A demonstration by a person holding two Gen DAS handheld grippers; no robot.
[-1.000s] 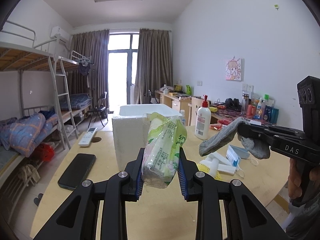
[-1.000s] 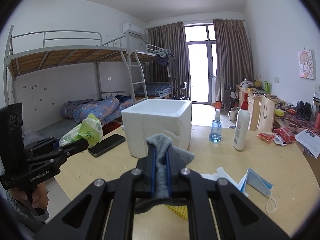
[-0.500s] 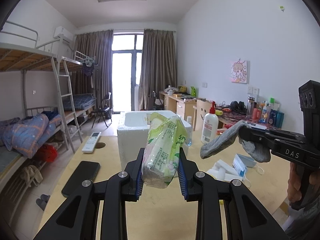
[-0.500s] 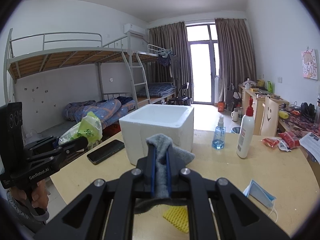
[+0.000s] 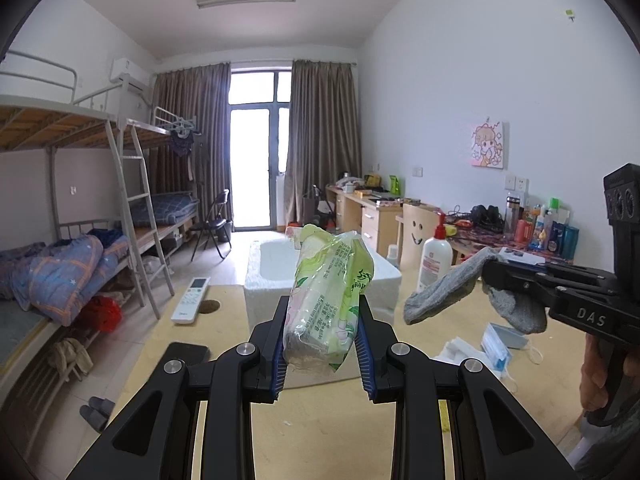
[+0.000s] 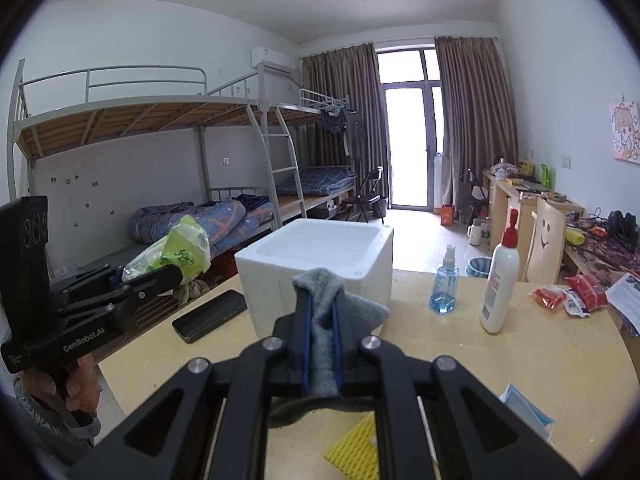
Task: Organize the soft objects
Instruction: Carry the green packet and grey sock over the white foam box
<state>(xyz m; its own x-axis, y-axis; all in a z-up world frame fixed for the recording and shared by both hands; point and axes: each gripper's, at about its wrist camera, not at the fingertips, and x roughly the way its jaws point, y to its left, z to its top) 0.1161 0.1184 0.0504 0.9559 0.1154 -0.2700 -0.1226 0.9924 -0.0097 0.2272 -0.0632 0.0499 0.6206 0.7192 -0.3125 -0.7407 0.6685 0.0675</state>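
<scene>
My left gripper [image 5: 323,344] is shut on a green-and-white tissue pack [image 5: 330,300], held above the wooden table [image 5: 320,432]. From the right wrist view the same tissue pack [image 6: 182,254] shows at the left, clamped in the left gripper [image 6: 172,274]. A grey sock [image 6: 322,340] is pinched in my right gripper [image 6: 320,354], which is shut on it. In the left wrist view that grey sock [image 5: 448,294] droops from the right gripper [image 5: 490,276] at the right. An open white foam box [image 6: 320,264] stands on the table just beyond both grippers, also seen as the foam box [image 5: 272,276] behind the pack.
A black phone [image 6: 210,316], a white remote [image 5: 191,300], a lotion pump bottle [image 6: 500,288], a blue spray bottle [image 6: 445,288], face masks [image 5: 496,346], red snack packets [image 6: 572,296] and a yellow sponge [image 6: 356,452] lie on the table. Bunk beds stand at the left, desks at the right.
Both grippers have risen and pulled back a little with their loads; the foam box and table items sit lower and smaller in view. Both grips are unchanged.
</scene>
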